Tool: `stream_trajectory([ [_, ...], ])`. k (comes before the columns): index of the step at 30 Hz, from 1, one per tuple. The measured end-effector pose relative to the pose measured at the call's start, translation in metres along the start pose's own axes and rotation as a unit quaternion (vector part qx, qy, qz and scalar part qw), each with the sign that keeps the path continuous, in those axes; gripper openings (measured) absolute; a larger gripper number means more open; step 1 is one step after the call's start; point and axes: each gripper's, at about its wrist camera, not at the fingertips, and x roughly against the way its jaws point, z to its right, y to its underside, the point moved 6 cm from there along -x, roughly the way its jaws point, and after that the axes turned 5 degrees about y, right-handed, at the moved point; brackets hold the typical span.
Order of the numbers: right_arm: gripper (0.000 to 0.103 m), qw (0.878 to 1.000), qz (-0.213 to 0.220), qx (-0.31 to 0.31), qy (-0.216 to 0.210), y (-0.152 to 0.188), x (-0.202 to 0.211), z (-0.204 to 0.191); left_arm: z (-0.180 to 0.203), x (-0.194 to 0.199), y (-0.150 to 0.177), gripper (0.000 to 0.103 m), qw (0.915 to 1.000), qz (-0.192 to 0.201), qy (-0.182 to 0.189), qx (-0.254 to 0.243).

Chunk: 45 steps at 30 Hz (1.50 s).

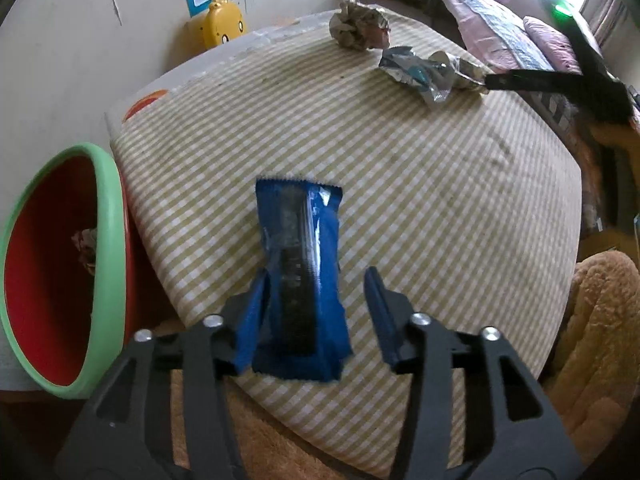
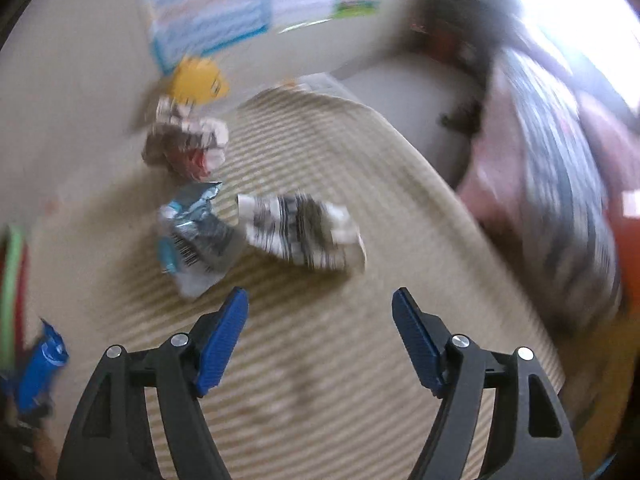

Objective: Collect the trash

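Note:
A blue snack wrapper point(image 1: 300, 280) hangs between the fingers of my left gripper point(image 1: 316, 292) over the near edge of the checked table point(image 1: 420, 200). It rests against the left pad, with a clear gap to the right pad, so the jaws stand open. Left of the table is a red bin with a green rim point(image 1: 106, 264), and a crumpled paper point(image 1: 86, 248) lies inside it. My right gripper point(image 2: 320, 304) is open and empty above the table, just short of a silver-blue wrapper point(image 2: 192, 236) and a crumpled printed paper point(image 2: 300, 232). A paper ball point(image 2: 184, 144) lies behind them.
A yellow duck-faced box point(image 1: 224, 24) stands against the wall behind the table. A bed with pink bedding point(image 1: 500, 20) runs along the right. An orange plush cushion point(image 1: 600, 340) sits at the table's near right. The right wrist view is motion-blurred.

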Motion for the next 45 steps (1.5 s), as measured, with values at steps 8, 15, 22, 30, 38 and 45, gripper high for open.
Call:
stream_trajectory([
  [8, 0.077, 0.986, -0.052, 0.160, 0.021, -0.031, -0.051, -0.030, -0.013, -0.001, 0.001, 0.062, 0.9998, 0.000, 0.000, 0.020],
  [15, 0.046, 0.982, -0.061, 0.174, 0.031, -0.013, -0.056, -0.030, -0.020, -0.006, 0.002, 0.067, 0.9996, -0.005, -0.004, 0.029],
  [22, 0.044, 0.997, -0.052, 0.032, -0.038, 0.021, -0.020, -0.012, -0.015, -0.003, 0.000, 0.070, 0.9997, 0.002, 0.002, 0.022],
  [30, 0.045, 0.990, -0.055, -0.074, -0.104, 0.081, 0.032, -0.023, -0.016, -0.001, 0.003, 0.071, 0.9997, 0.008, -0.004, 0.025],
  [38, 0.045, 0.982, -0.068, -0.119, -0.133, 0.143, 0.069, -0.062, -0.018, -0.004, 0.001, 0.070, 0.9997, 0.008, -0.006, 0.022],
  [45, 0.048, 0.989, -0.050, -0.100, -0.094, 0.146, 0.082, -0.066, -0.007, -0.001, -0.007, 0.070, 0.9998, 0.014, 0.006, 0.012],
])
